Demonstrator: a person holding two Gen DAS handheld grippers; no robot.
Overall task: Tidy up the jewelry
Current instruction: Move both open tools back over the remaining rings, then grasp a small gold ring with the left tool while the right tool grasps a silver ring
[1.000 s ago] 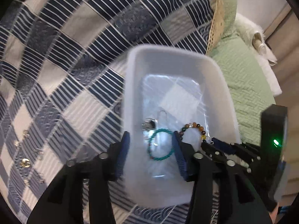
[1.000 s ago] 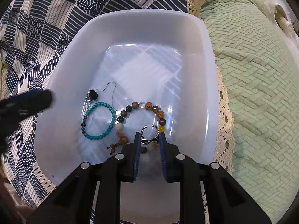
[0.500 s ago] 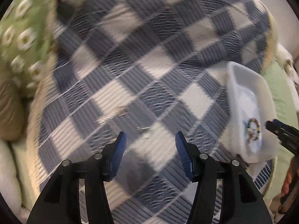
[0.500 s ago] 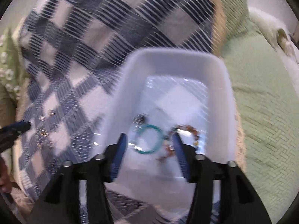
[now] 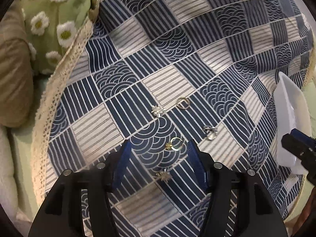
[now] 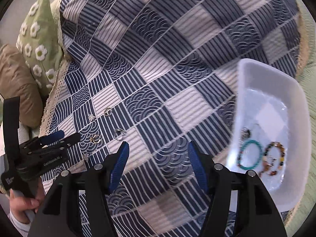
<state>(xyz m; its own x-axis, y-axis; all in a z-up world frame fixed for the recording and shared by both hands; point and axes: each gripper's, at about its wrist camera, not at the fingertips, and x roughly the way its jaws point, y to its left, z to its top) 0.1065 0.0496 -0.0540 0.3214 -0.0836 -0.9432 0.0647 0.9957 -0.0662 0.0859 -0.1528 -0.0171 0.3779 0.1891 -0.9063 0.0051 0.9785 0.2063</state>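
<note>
Once over the tray point(image 6: 254, 73) – left tongs point(image 5: 158, 158) (opening) above rings point(image 5: 174, 144).

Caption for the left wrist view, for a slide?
Left tool, opening, empty, above gold ring among small rings on blue patchwork cloth.

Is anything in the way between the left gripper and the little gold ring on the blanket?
No. The gold ring lies bare on the checked blanket, and the left gripper, its fingers opening, hangs over it with nothing between.

Shiny metal rings point(image 5: 174, 144) are lying on matt printed cloth point(image 5: 177, 45); a smooth glossy plastic tray point(image 6: 254, 75) is holding polished bead bracelets point(image 6: 249, 154).
</note>
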